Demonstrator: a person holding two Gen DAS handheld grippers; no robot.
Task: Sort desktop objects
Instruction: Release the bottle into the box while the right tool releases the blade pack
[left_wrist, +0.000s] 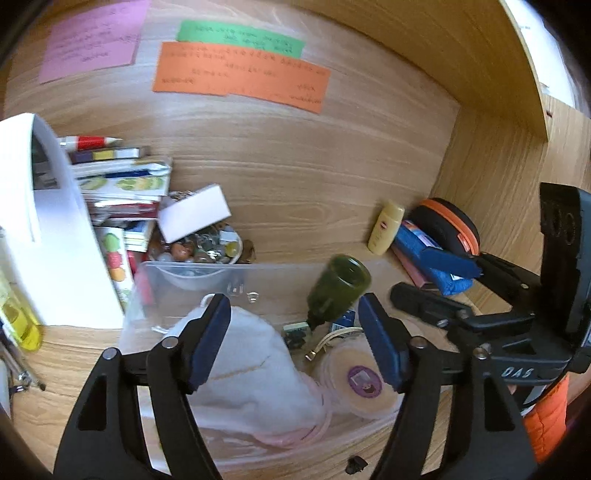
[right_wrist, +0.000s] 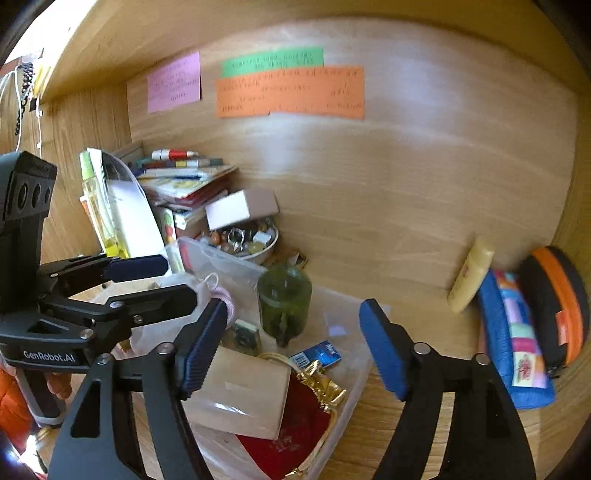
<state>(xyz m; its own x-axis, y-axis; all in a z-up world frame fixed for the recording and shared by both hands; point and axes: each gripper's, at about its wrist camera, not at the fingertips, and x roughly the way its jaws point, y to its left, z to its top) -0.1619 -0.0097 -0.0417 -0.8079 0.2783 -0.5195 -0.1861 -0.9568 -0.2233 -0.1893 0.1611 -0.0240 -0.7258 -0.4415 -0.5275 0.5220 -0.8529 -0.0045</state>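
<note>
Hovering over the clear plastic bin (left_wrist: 177, 271), both grippers stand with fingers wide and nothing between the pads. No earlier view to compare.

Left gripper (left_wrist: 291, 339): below and between its fingers lie a white cloth pouch (left_wrist: 255, 369) and a round lidded tub (left_wrist: 360, 384), both inside the bin. The green glass bottle (left_wrist: 338, 291) lies tipped in the bin at about 1 o'clock from the fingertips, base toward the camera, neck pointing down toward 7 o'clock.

Right gripper (right_wrist: 295, 347): the same green glass bottle (right_wrist: 284, 302) sits at 12 o'clock, just beyond the fingertips and nearly centred in the gap. Its long axis runs roughly along the line of approach, neck toward the fingers. Nearer, under the left finger, lie a tan box (right_wrist: 240, 391) and a red pouch (right_wrist: 295, 428).

Outside the bin, on the counter (right_wrist: 406, 424) at 3 o'clock of the right gripper: blue pencil case (right_wrist: 513, 343), yellow tube (right_wrist: 469, 277), well apart from the fingers.

Judgement: right gripper is better lined up on the bottle; left is nearer the pouch. Unsorted items remain, so task looks mid-way.
</note>
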